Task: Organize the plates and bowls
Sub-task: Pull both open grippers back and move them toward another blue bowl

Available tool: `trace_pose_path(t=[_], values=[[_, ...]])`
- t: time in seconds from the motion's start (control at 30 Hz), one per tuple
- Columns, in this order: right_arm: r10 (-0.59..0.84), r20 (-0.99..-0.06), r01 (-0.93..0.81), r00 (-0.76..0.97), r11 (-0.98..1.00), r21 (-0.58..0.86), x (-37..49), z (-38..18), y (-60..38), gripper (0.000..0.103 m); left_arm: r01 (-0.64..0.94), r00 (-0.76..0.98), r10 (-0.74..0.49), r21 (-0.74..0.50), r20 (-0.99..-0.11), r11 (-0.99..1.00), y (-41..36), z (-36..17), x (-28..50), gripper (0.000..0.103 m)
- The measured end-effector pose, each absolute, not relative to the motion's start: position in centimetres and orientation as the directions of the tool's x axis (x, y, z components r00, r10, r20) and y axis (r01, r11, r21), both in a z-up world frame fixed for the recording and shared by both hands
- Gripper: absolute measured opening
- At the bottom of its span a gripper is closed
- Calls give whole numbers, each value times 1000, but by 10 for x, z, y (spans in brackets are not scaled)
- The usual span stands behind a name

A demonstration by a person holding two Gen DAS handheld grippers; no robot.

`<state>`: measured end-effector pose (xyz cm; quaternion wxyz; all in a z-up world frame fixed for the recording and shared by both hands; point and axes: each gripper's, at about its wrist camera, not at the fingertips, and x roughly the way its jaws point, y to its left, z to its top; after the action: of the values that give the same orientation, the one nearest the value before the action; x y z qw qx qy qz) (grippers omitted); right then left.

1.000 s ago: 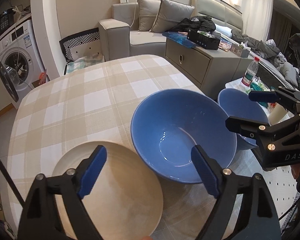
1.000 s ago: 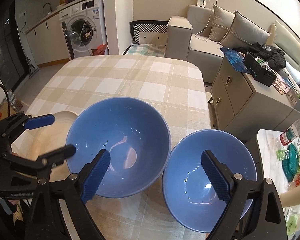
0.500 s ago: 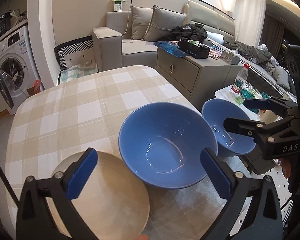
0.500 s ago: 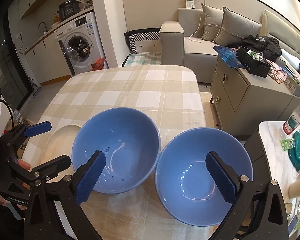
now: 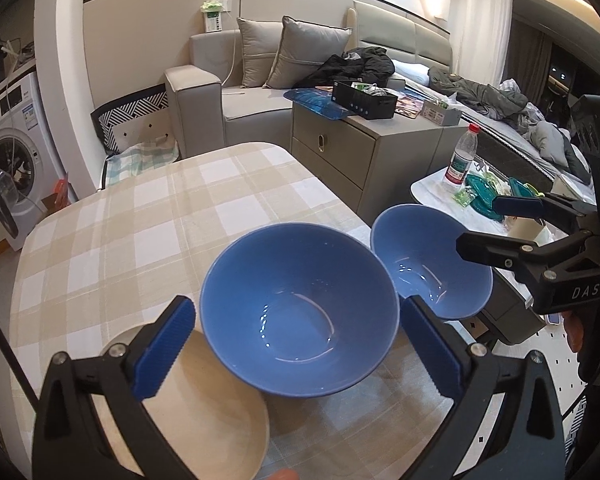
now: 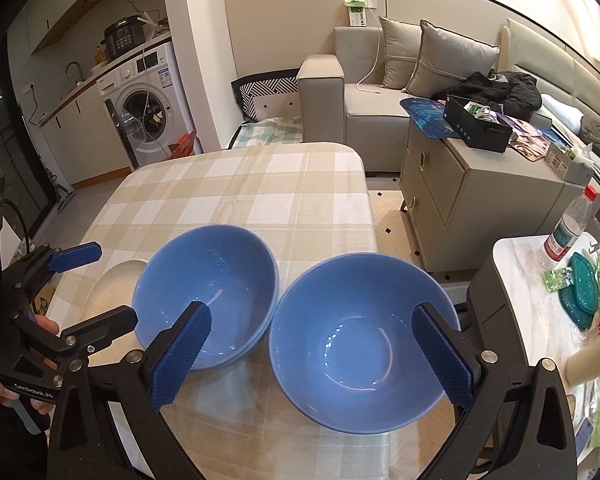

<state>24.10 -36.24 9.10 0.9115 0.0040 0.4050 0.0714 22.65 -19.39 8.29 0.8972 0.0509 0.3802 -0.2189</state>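
Two blue bowls stand side by side on the checked tablecloth. In the left wrist view the nearer bowl (image 5: 300,316) lies below and between the wide-apart pads of my left gripper (image 5: 298,350), which do not touch it. A cream plate (image 5: 204,412) sits left of that bowl, partly under its rim. The other bowl (image 5: 428,264) stands near the table's right edge. In the right wrist view this bowl (image 6: 360,344) lies between the spread pads of my right gripper (image 6: 312,358), untouched. The first bowl (image 6: 208,292), the plate (image 6: 116,284) and my left gripper (image 6: 92,290) show on the left.
The table (image 6: 260,184) stretches bare toward the far end. To its right stand a grey cabinet (image 6: 460,184) and a small white side table (image 6: 516,264) with a water bottle (image 6: 568,224) and clutter. A sofa and a washing machine (image 6: 148,116) stand behind.
Both grippers have drawn back and up from the bowls, and their jaws have spread a little wider. The bowls and the plate have stayed where they were.
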Motion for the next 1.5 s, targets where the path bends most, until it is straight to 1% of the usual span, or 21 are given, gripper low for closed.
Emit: trace_pose_path(t=[0.5,1.13,1.5], values=[[108,-747,-55,656,994,95,238,82,-408,102,494,591,-377,-49,-713,868,-227,86,237,103],[82,-769,51,634,988,147,238,55,-453,102,548,530,-396,-53,-750,835,-276,68,262,103],[95,-784,79,614,980,181,239,39,-466,102,581,499,-409,-56,-764,812,-299,62,279,101]])
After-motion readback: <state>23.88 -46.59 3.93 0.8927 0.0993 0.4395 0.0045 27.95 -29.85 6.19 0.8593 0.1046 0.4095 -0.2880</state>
